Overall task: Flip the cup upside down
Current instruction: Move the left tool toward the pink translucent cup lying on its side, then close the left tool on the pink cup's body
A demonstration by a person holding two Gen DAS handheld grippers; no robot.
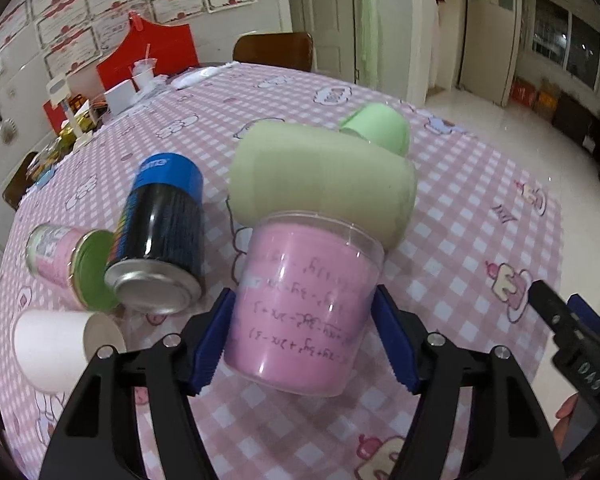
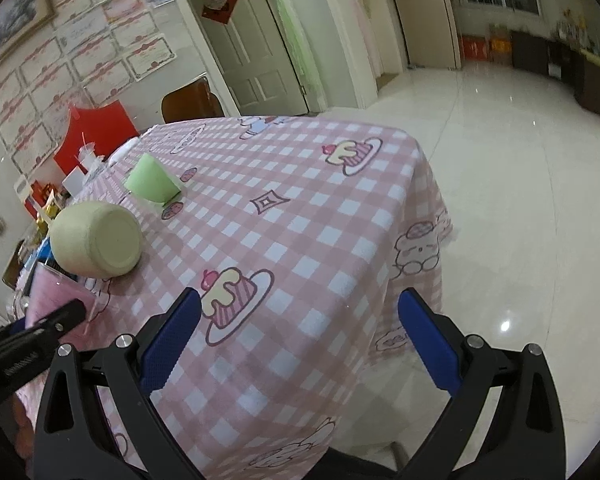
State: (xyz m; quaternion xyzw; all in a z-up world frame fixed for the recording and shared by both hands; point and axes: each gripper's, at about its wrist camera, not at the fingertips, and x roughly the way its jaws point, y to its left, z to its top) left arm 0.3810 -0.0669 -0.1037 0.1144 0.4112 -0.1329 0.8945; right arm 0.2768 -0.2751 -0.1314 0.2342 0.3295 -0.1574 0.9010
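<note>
Your left claw (image 1: 304, 332) clamps the pink cup (image 1: 306, 304) by its sides, leaving it free to invert above the counter (image 1: 480, 220), while your right claw (image 2: 300, 340) hangs open, empty.

Pink cup (image 1: 306, 312): clear plastic outer wall over a pink inner layer, dark handwritten formulas across the side, script reading inverted. Wider rim end faces away from the left wrist camera; narrower base end faces the camera. Sits between the blue pads, both touching its sides. Orientation to the worktop cannot be told. Right wrist view shows only a pink edge (image 2: 56, 292).
</note>
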